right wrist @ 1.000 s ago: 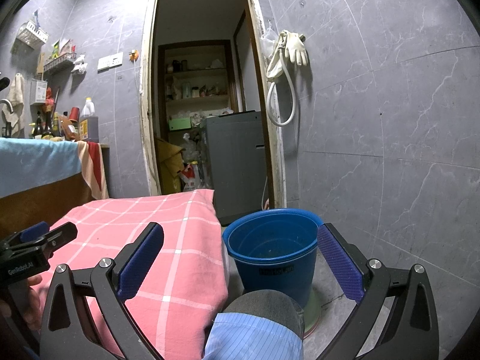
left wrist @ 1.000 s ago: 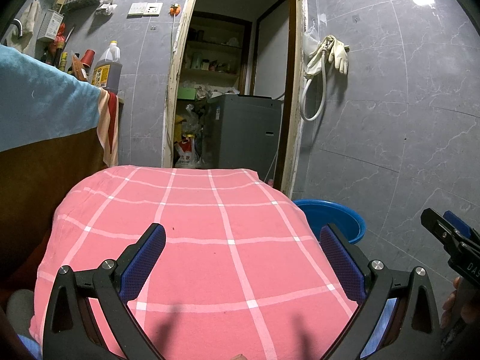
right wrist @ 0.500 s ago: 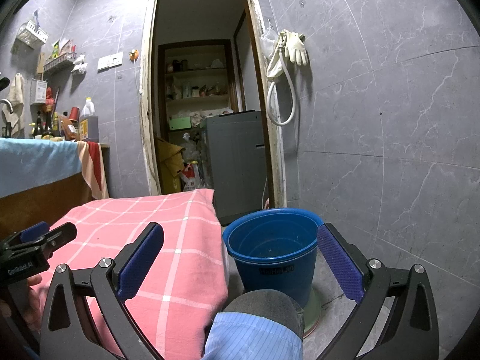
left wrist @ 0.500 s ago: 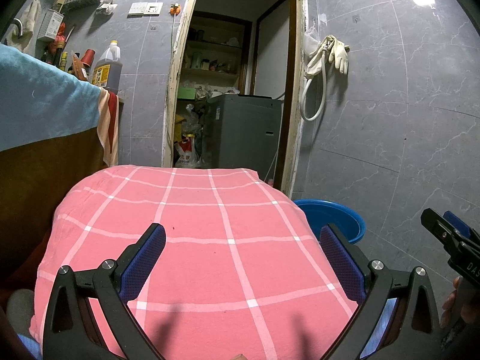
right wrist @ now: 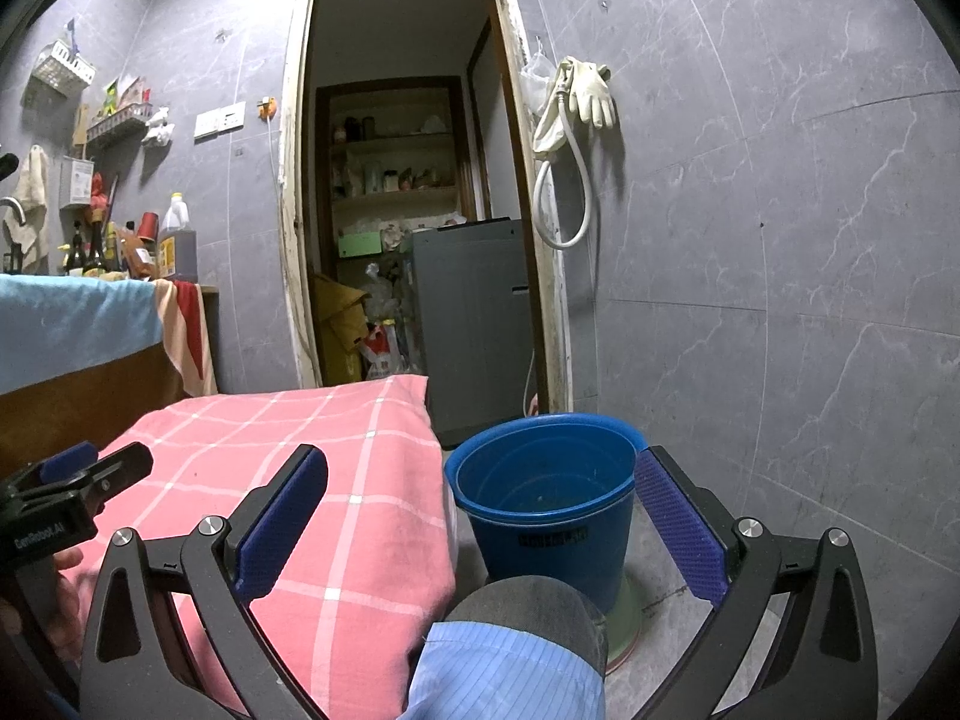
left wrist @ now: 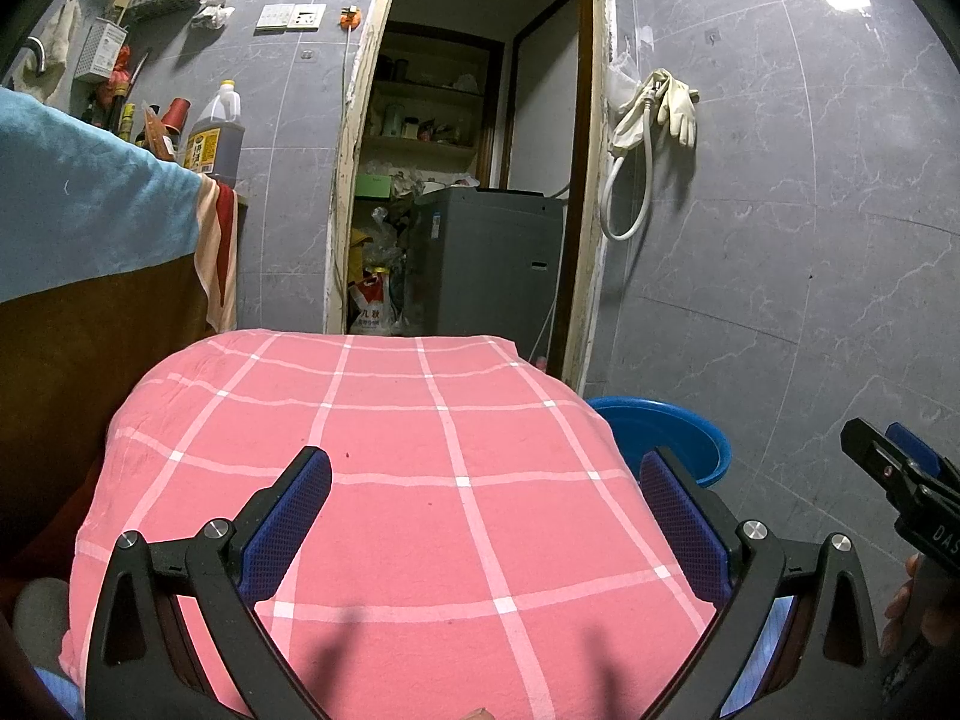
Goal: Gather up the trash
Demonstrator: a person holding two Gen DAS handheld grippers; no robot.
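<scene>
A blue plastic bucket [right wrist: 543,501] stands on the floor to the right of a table under a pink checked cloth [left wrist: 384,480]; its rim shows in the left wrist view [left wrist: 666,429]. My left gripper [left wrist: 480,516] is open and empty above the cloth. My right gripper [right wrist: 480,510] is open and empty, held above the cloth's right edge and the bucket. No trash item shows on the cloth. The bucket looks nearly empty inside.
A grey tiled wall [right wrist: 780,240] runs along the right. A doorway [left wrist: 468,180] ahead leads to a storeroom with a grey appliance [right wrist: 474,324]. A counter with a blue towel [left wrist: 78,210] and bottles stands at left. A knee [right wrist: 516,648] shows below.
</scene>
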